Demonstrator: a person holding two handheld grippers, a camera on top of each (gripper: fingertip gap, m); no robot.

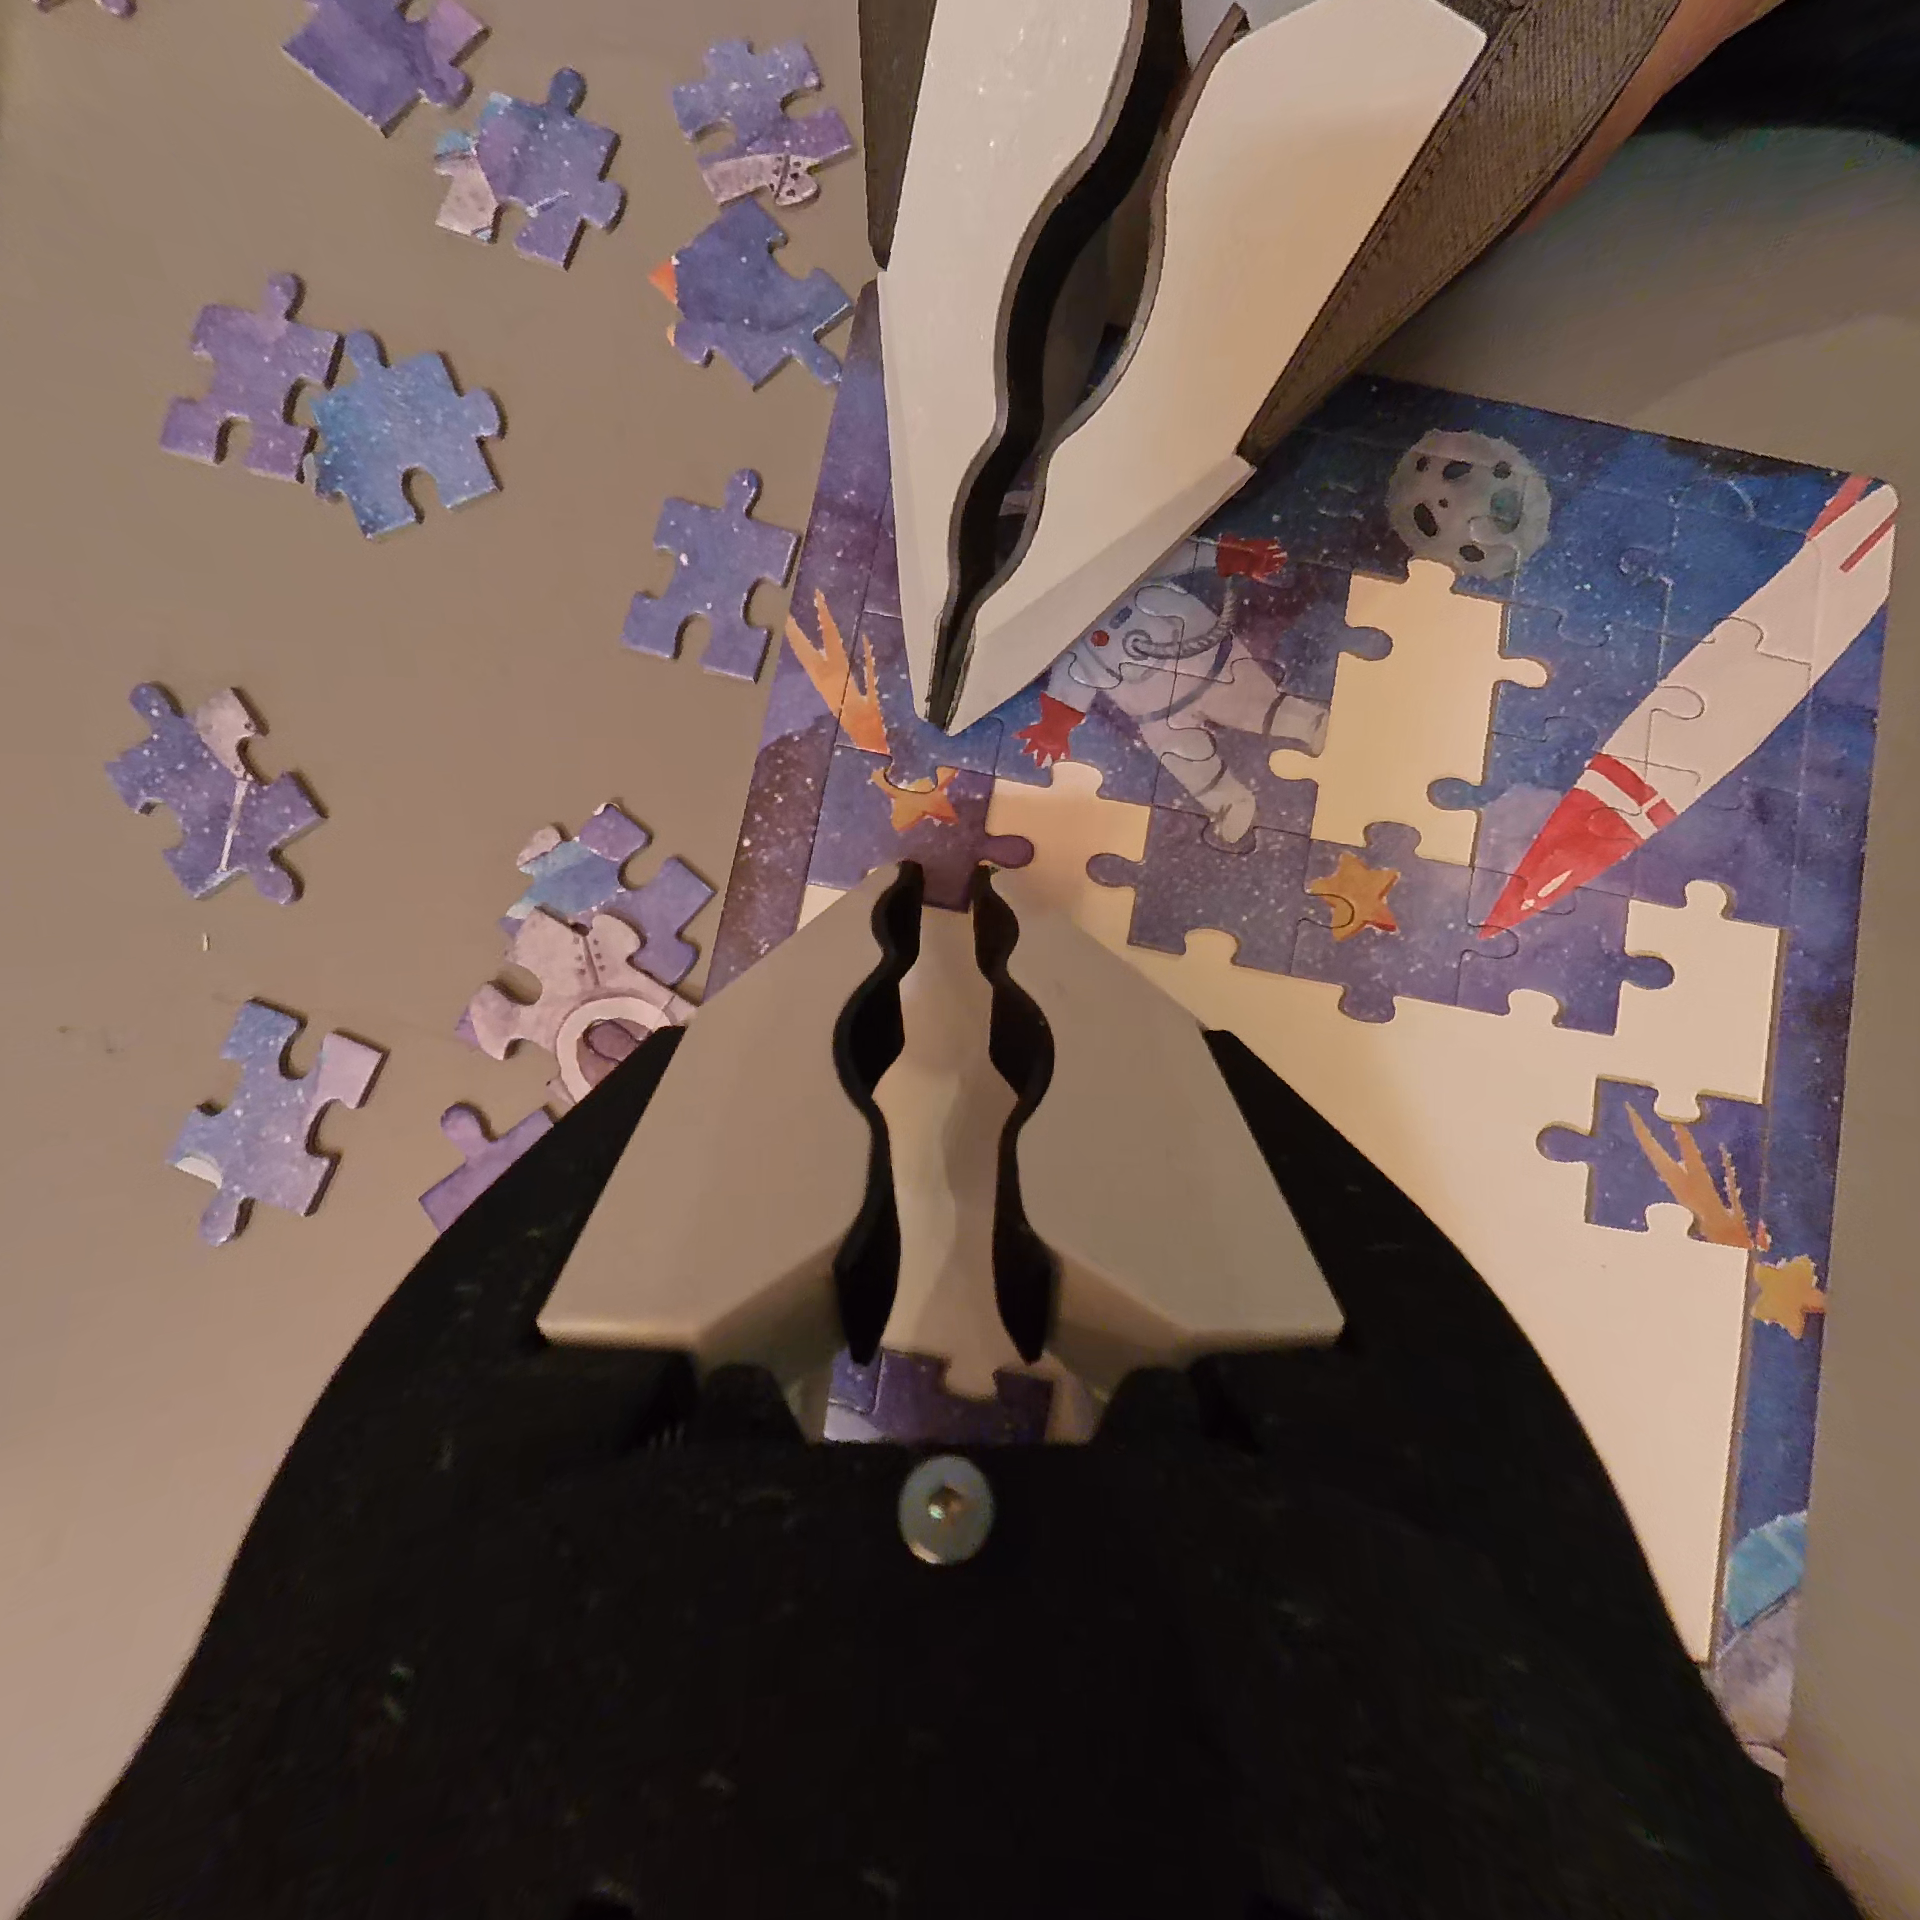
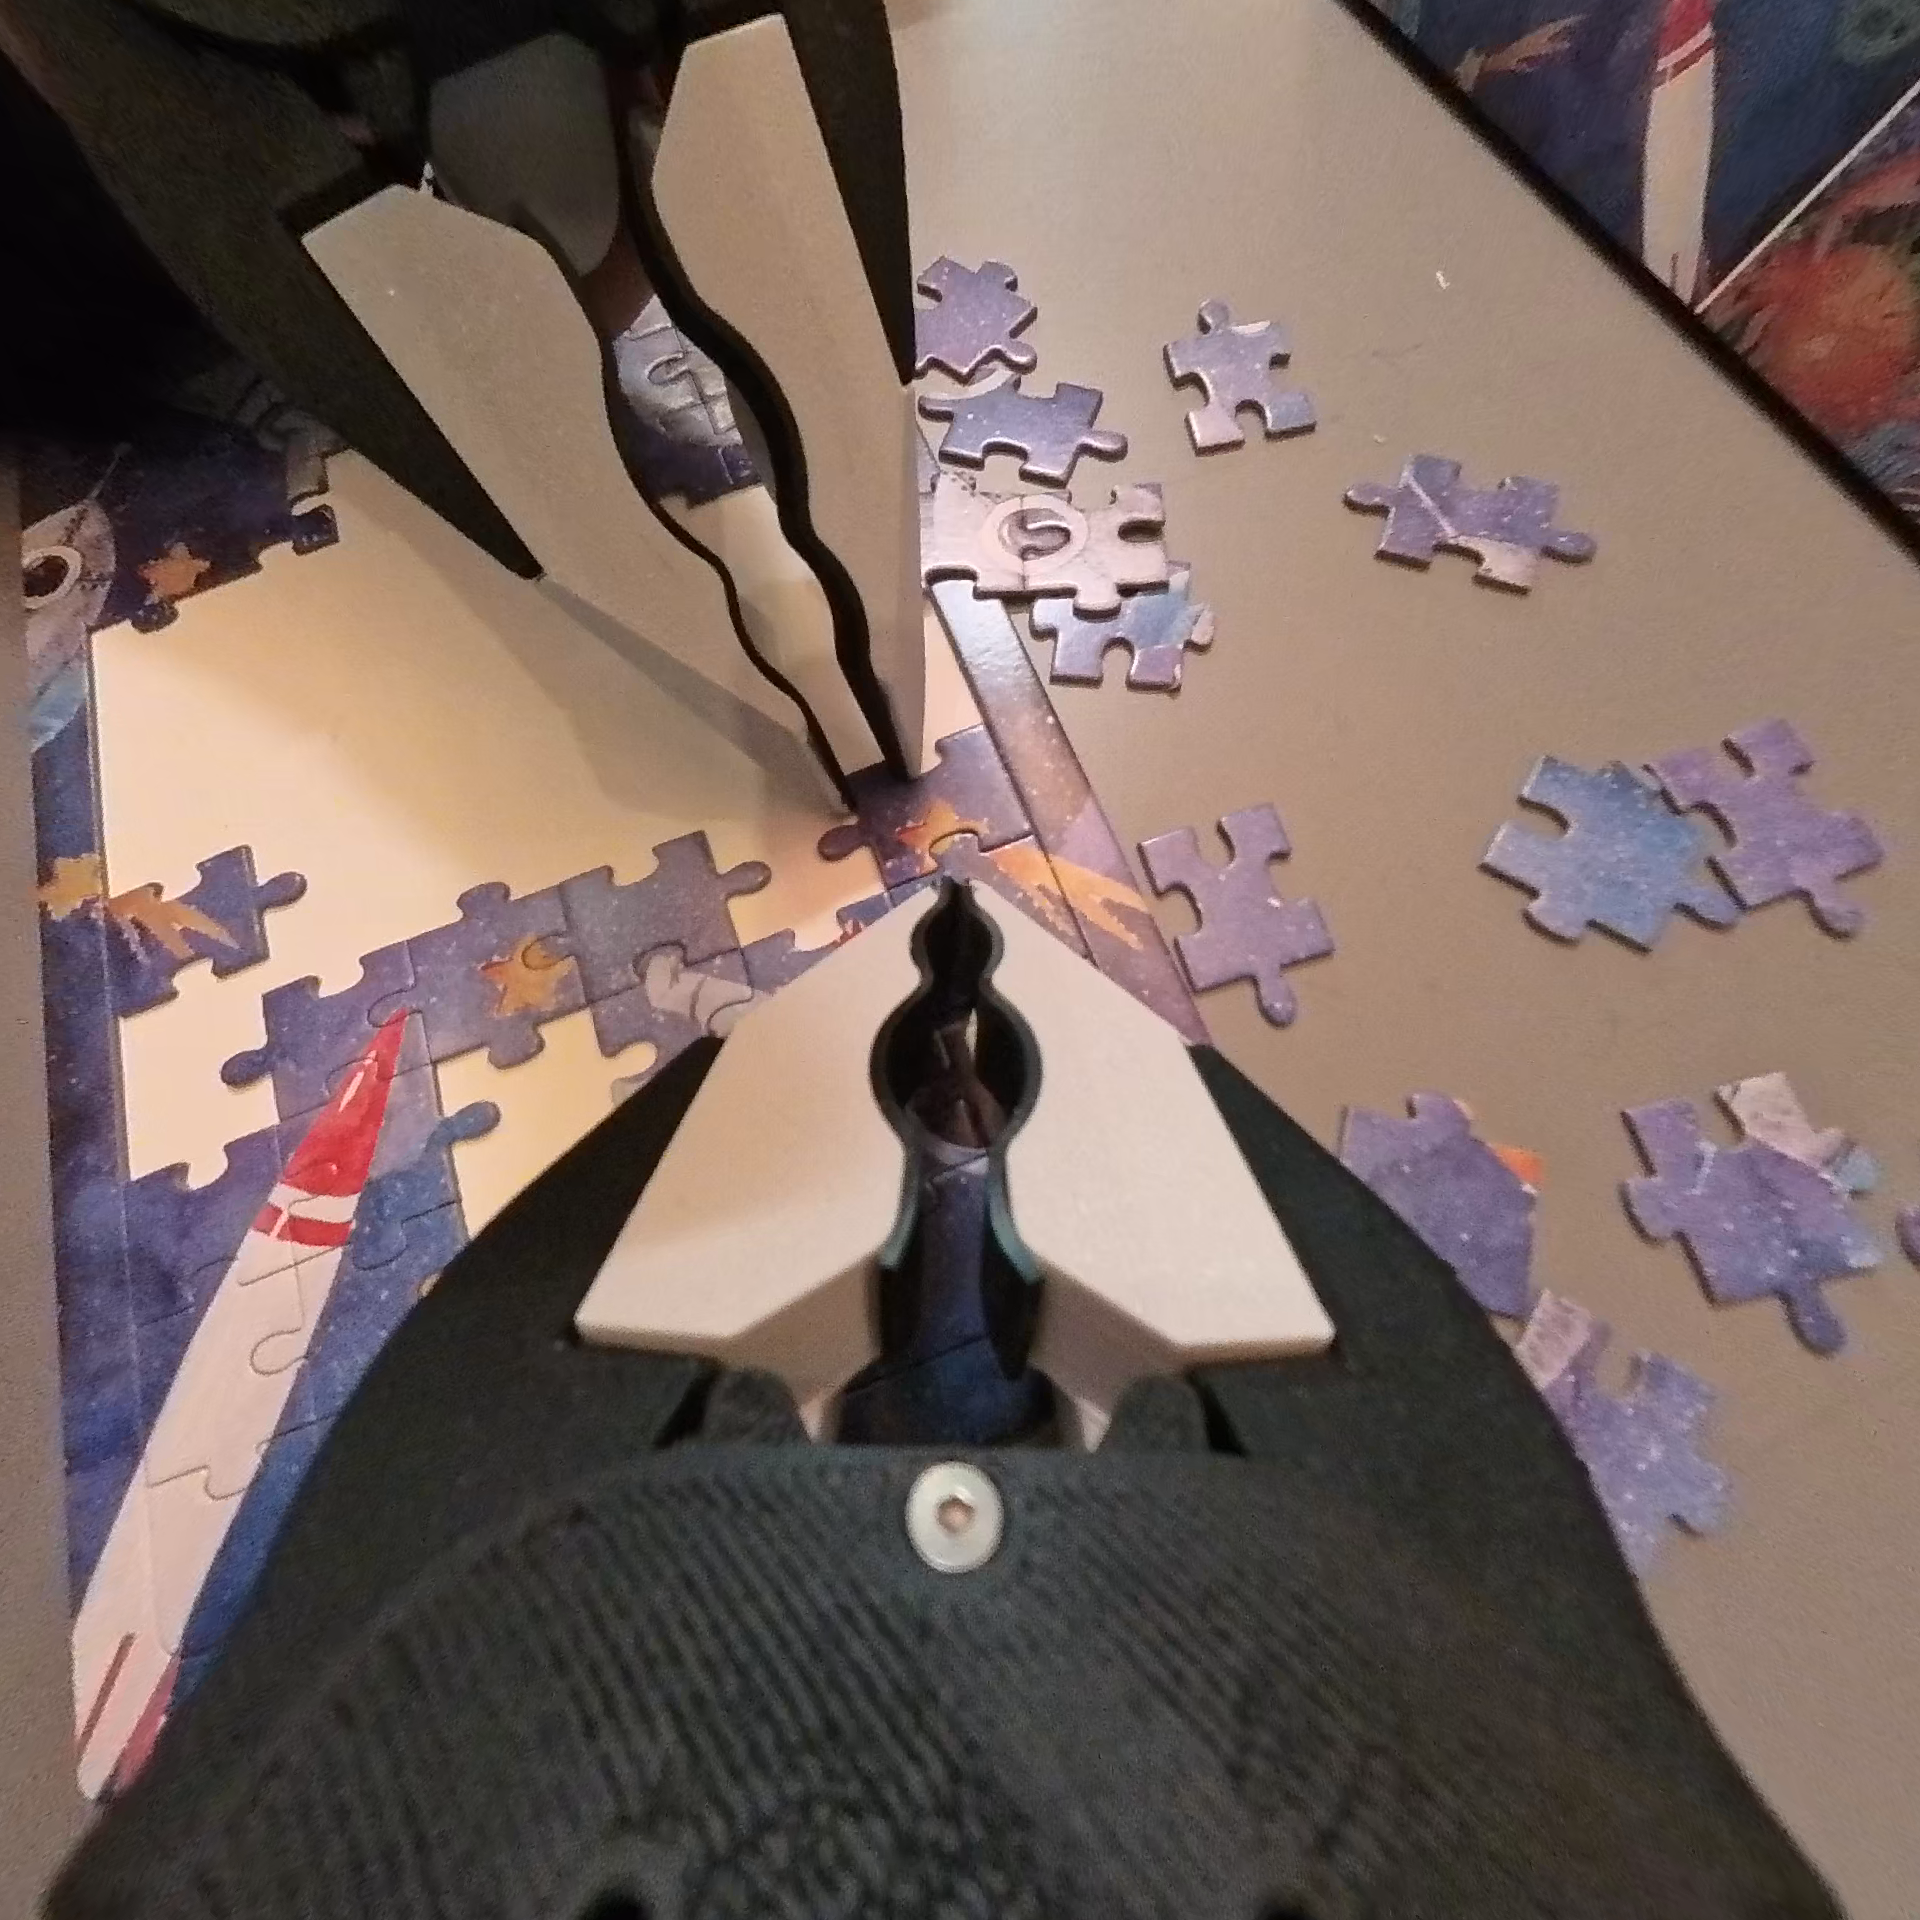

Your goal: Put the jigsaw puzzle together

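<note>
A space-themed jigsaw lies partly assembled in its tray (image 1: 756, 894), with bare cream gaps (image 1: 1413, 675). My left gripper (image 1: 948, 883) reaches in from the tray's left edge. Its fingertips are closed on the near tab of a purple piece with an orange star (image 1: 925, 805), which lies flat in the tray. The right wrist view shows this gripper (image 2: 868, 779) with its tips at that same piece (image 2: 935, 805). My right gripper (image 2: 954, 883) is shut with nothing in it. Its tip (image 1: 948, 722) rests on the assembled comet piece just beyond the star piece.
Several loose purple pieces (image 1: 405, 436) lie on the grey table left of the tray, also seen in the right wrist view (image 2: 1236, 914). An astronaut, a grey moon and a red-and-white rocket (image 1: 1662, 748) are assembled. A printed picture panel (image 2: 1766, 156) lies at the table's far edge. Left and right tips are no more than a few centimetres apart. My left gripper's tips are some 12 cm from the red-and-white rocket (image 1: 1662, 748). It is also in sight in the right wrist view (image 2: 278, 1290).
</note>
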